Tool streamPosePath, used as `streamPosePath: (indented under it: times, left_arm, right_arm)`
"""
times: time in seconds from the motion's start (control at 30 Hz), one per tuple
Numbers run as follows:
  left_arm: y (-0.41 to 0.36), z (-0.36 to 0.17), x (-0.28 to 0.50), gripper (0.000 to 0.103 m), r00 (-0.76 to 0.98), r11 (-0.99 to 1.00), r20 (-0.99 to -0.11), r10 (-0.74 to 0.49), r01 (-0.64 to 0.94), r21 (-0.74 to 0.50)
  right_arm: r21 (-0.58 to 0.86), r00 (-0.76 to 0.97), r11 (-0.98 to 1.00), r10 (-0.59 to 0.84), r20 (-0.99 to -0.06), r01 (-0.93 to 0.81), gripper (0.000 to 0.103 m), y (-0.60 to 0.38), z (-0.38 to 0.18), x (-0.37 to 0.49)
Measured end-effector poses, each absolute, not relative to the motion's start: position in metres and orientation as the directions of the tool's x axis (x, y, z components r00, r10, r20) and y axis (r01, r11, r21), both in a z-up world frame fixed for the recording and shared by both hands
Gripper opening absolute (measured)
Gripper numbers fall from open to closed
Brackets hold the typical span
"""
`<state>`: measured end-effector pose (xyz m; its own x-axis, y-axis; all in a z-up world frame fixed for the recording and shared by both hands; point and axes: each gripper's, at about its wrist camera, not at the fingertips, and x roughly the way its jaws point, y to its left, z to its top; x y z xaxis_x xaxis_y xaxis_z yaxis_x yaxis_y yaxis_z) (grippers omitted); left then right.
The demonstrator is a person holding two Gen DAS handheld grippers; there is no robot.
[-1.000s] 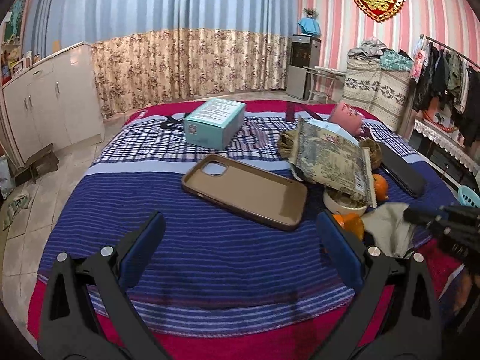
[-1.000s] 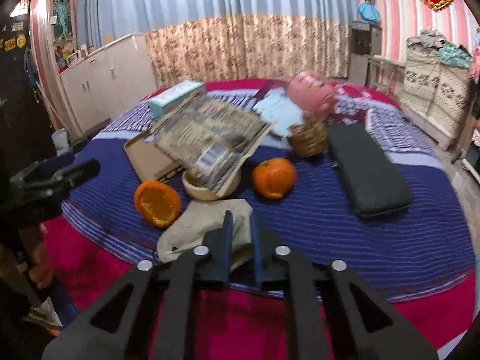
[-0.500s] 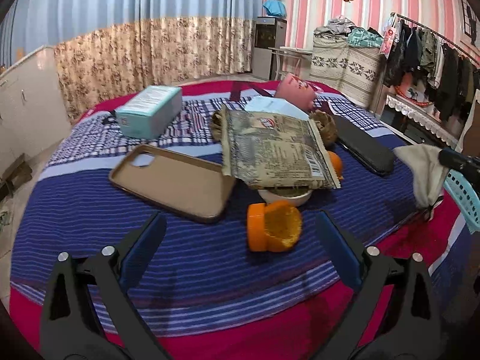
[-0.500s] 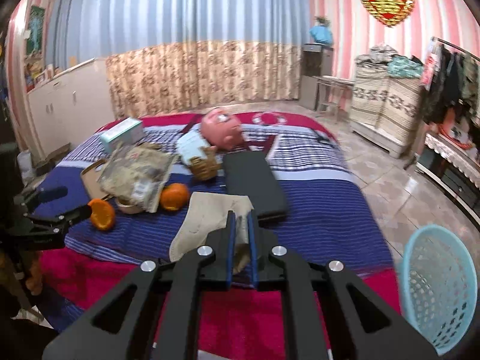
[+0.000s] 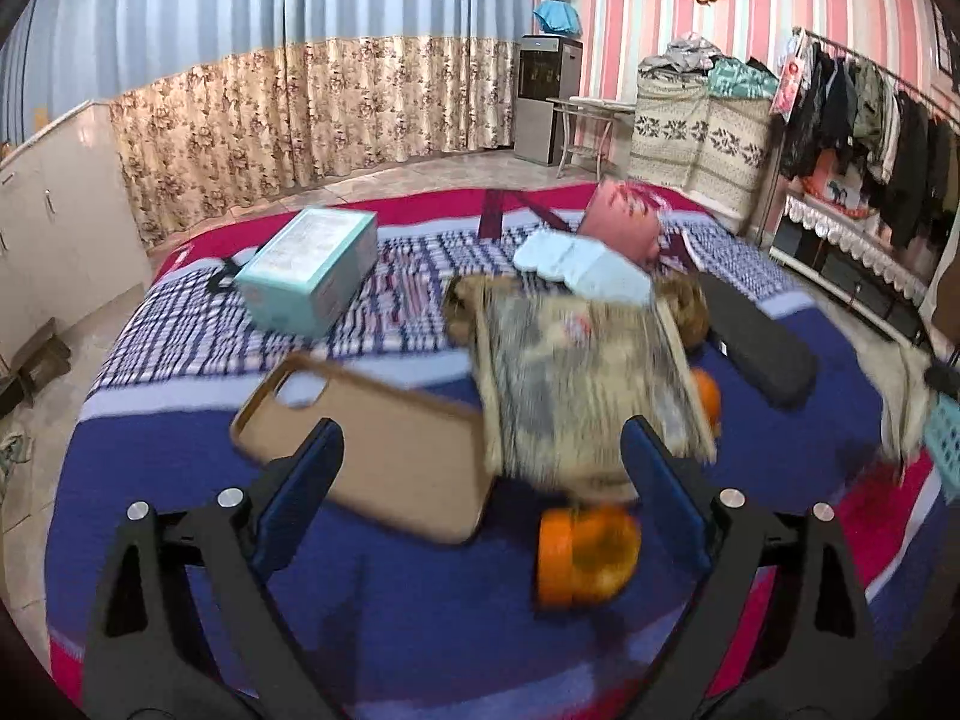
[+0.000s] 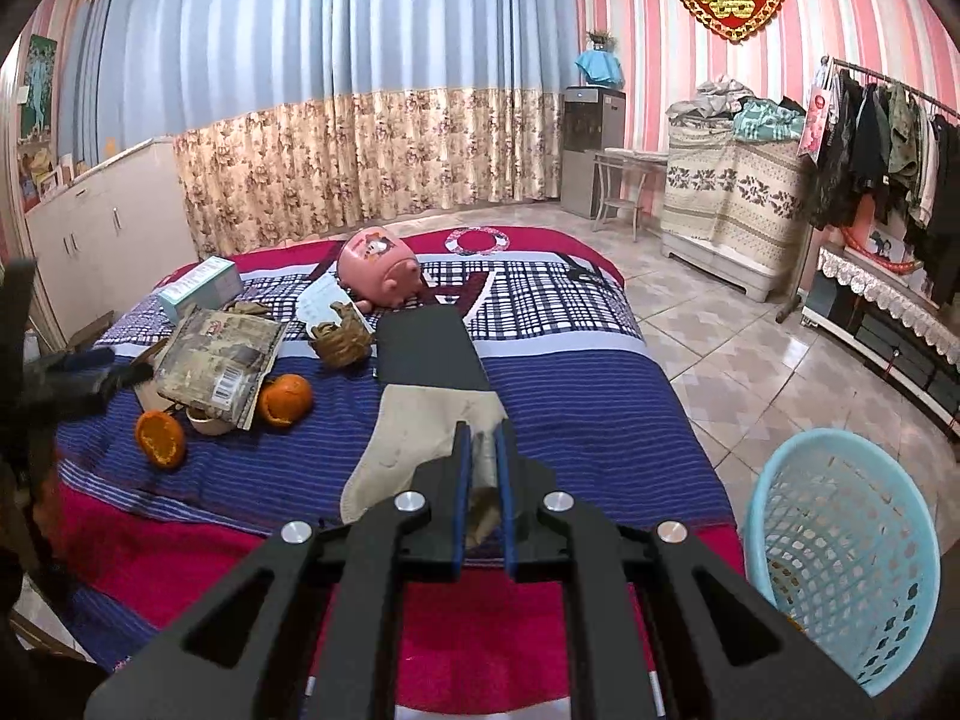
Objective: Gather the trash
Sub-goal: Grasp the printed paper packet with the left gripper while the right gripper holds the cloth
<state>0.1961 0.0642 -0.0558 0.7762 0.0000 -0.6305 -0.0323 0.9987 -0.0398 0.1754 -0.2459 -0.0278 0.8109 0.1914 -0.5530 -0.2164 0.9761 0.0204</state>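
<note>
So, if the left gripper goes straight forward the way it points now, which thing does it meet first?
Probably the crumpled snack bag, or the brown phone case beside it. The left gripper is open and both lie between its fingers; blur leaves depth unclear.

Striped bed (image 6: 576, 396) with orange halves (image 6: 159, 438), phone case (image 5: 384, 450)

I'm seeing a blue-striped bedcover (image 6: 570, 396) with a red edge, checked further up; a beige cloth (image 6: 420, 438), orange peel halves (image 6: 159, 438), a light-blue basket (image 6: 840, 558), a pink piggy bank (image 6: 378, 267), a tan phone case (image 5: 384, 450).
</note>
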Motion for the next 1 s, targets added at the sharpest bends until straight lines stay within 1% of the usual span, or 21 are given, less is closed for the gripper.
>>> streamPosePath:
  times: [0.1,0.17,0.23,0.27,0.33,0.37,0.4,0.43,0.47,0.53,0.6,0.73,0.83,1.0]
  left_arm:
    - [0.064,-0.063,0.224,0.091,0.728,0.996,-0.684,-0.051,-0.017,-0.092]
    - [0.065,-0.069,0.235,0.084,0.706,0.992,-0.704,-0.078,-0.015,-0.125]
    - [0.065,-0.073,0.24,0.064,0.685,0.987,-0.718,-0.121,0.004,-0.162]
    - [0.064,-0.073,0.241,0.059,0.682,0.985,-0.719,-0.138,0.016,-0.174]
    - [0.058,-0.074,0.238,0.039,0.687,0.988,-0.716,-0.126,0.025,-0.15]
    - [0.055,-0.073,0.236,0.033,0.691,0.992,-0.714,-0.11,0.028,-0.126]
    - [0.053,-0.071,0.233,0.019,0.695,0.993,-0.712,-0.102,0.031,-0.112]
    - [0.051,-0.069,0.231,0.01,0.698,0.994,-0.709,-0.099,0.036,-0.103]
    - [0.048,-0.065,0.227,0.009,0.707,0.995,-0.701,-0.093,0.04,-0.091]
    - [0.043,-0.054,0.218,0.003,0.738,0.997,-0.671,-0.072,0.043,-0.061]
    - [0.034,-0.04,0.207,0.0,0.774,0.999,-0.63,-0.053,0.045,-0.028]
    - [0.014,-0.009,0.192,0.0,0.828,0.998,-0.558,-0.053,0.066,0.002]
    - [-0.011,0.016,0.182,0.0,0.87,0.995,-0.486,-0.082,0.1,0.01]
    - [-0.05,0.033,0.182,0.0,0.881,0.986,-0.451,-0.144,0.165,0.007]
  right_arm:
    - [0.021,0.815,0.978,0.185,-0.55,-0.208,0.009,-0.25,-0.027,0.175]
    - [0.024,0.817,0.979,0.181,-0.548,-0.201,0.009,-0.252,-0.027,0.173]
    - [0.029,0.819,0.981,0.177,-0.546,-0.192,0.009,-0.256,-0.026,0.173]
    - [0.034,0.821,0.982,0.175,-0.543,-0.187,0.009,-0.26,-0.026,0.173]
    - [0.04,0.824,0.983,0.173,-0.539,-0.181,0.009,-0.264,-0.025,0.172]
    - [0.042,0.826,0.983,0.172,-0.537,-0.177,0.009,-0.265,-0.024,0.171]
    - [0.043,0.829,0.984,0.169,-0.534,-0.173,0.009,-0.267,-0.023,0.17]
    - [0.044,0.83,0.984,0.169,-0.532,-0.172,0.009,-0.269,-0.023,0.17]
    - [0.045,0.831,0.984,0.168,-0.531,-0.17,0.009,-0.27,-0.023,0.17]
    - [0.046,0.835,0.986,0.161,-0.527,-0.162,0.009,-0.273,-0.021,0.169]
    - [0.047,0.839,0.987,0.154,-0.522,-0.152,0.009,-0.277,-0.02,0.169]
    - [0.04,0.853,0.992,0.12,-0.508,-0.116,0.009,-0.291,-0.016,0.166]
    - [0.046,0.867,0.996,0.092,-0.49,-0.079,0.009,-0.307,-0.012,0.163]
    - [0.058,0.886,0.998,0.018,-0.463,0.01,0.009,-0.34,-0.005,0.156]
